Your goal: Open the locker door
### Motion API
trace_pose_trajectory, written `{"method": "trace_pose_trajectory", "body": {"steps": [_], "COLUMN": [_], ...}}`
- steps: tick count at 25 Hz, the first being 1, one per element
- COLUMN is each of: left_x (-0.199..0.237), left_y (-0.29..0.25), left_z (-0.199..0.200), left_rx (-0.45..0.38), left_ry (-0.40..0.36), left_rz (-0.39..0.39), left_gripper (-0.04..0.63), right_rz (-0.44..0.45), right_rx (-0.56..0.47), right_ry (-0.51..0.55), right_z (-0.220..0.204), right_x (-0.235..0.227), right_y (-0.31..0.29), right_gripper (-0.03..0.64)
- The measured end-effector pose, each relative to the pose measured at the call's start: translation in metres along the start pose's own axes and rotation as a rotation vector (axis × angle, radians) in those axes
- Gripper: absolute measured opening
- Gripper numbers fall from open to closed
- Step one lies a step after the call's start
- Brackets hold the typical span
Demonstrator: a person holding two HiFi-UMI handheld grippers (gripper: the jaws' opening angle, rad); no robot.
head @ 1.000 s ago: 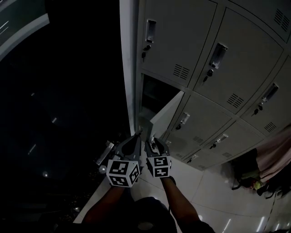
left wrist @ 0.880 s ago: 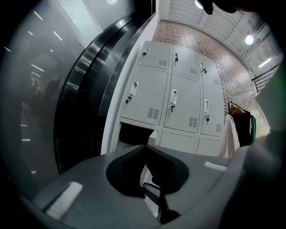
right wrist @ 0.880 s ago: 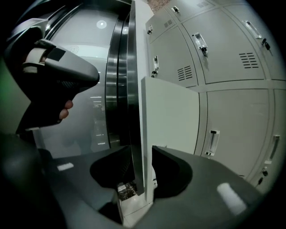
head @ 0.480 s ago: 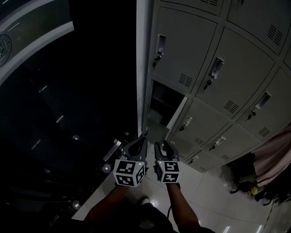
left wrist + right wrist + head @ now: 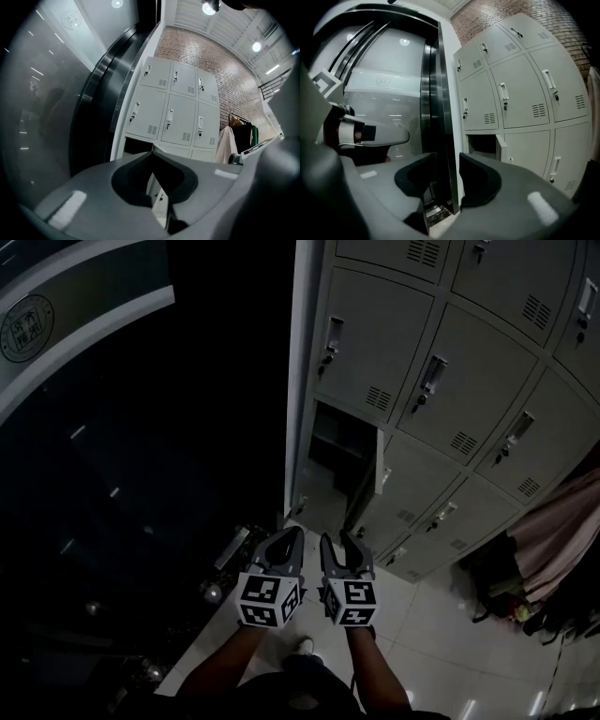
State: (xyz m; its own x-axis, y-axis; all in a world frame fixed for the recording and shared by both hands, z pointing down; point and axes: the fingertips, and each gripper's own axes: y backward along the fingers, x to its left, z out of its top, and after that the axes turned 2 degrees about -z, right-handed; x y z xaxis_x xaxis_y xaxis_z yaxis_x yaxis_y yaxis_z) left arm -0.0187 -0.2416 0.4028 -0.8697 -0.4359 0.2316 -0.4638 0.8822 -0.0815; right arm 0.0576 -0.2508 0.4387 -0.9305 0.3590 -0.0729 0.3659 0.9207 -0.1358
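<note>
Both have drawn back from the lockers (image 5: pixel 450 381) — left gripper (image 5: pixel 289 538) clenched on nothing, right gripper (image 5: pixel 339 542) slack and empty — while the locker door (image 5: pixel 369 486), low in the leftmost column, stands swung wider, edge-on, so the opening looks done

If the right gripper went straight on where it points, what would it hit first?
Likely the dark glossy column beside the lockers, left of the open locker; nothing nearer shows, though depth is unclear.
</note>
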Motion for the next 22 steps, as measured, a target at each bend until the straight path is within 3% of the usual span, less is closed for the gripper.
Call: {"method": "trace_pose_trajectory", "body": {"steps": [12, 17, 20, 22], "left_x": [-0.026, -0.044, -0.058, -0.066], "left_y": [0.118, 0.155, 0.170, 0.179], "left_z": [-0.003, -0.003, -0.004, -0.005], "left_rx": [-0.028, -0.049, -0.058, -0.056], "left_ry": [0.002, 0.016, 0.018, 0.016], "left_rz": [-0.038, -0.060, -0.081, -0.095], "left_gripper": [0.005, 0.005, 0.005, 0.005], "right_rz": [-0.026, -0.037, -0.043, -0.043], "right_rx": [-0.063, -0.080, -0.077, -0.066], "right_ry": [0.041, 0.080, 0.099, 0.105], "right_z": [0.021, 0.029, 0.030, 0.030], "right_x": [0.080, 0.106, 0.117, 0.124], "right_y": [0.107, 0.151, 0.173, 0.185], "right_gripper": [0.137, 0.079, 0.008, 0.002]}}
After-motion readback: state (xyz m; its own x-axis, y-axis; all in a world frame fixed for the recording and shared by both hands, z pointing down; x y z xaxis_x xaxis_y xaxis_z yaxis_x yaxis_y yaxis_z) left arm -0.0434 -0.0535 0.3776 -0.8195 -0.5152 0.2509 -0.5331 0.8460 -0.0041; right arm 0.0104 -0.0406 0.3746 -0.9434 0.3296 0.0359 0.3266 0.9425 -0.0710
